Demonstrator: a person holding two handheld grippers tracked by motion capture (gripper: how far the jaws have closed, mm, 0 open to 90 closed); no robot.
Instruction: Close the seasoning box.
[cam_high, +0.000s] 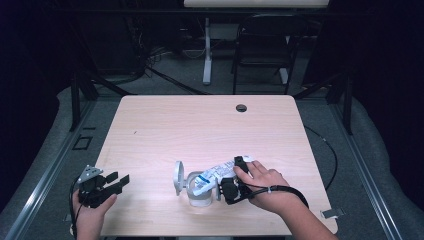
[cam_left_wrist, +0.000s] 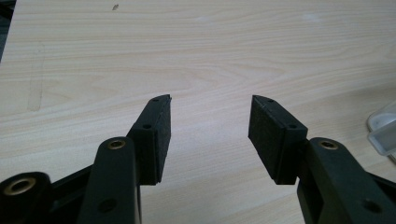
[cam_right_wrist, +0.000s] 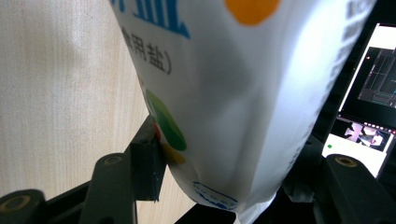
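A pale wood-grain desk (cam_high: 165, 130) with rounded corners and a small dark cable hole (cam_high: 241, 108) near its far edge carries the work at its near side. There, a white plastic bag of salt (cam_high: 216, 174) printed with blue lettering and orange, green and yellow spots lies tilted, its lower end dipping into the mouth of a clear round plastic jar (cam_high: 200, 192), whose hinged lid (cam_high: 178, 177) stands open at the jar's left. What the jar holds cannot be made out. The right gripper (cam_high: 234, 181), in a hand at the near right of the desk, has its jaws spread wide and pressed against both sides of the bag, as the right gripper view shows. The left gripper (cam_high: 114, 182) rests well apart at the desk's near left corner, its jaws wide with bare desk between them.
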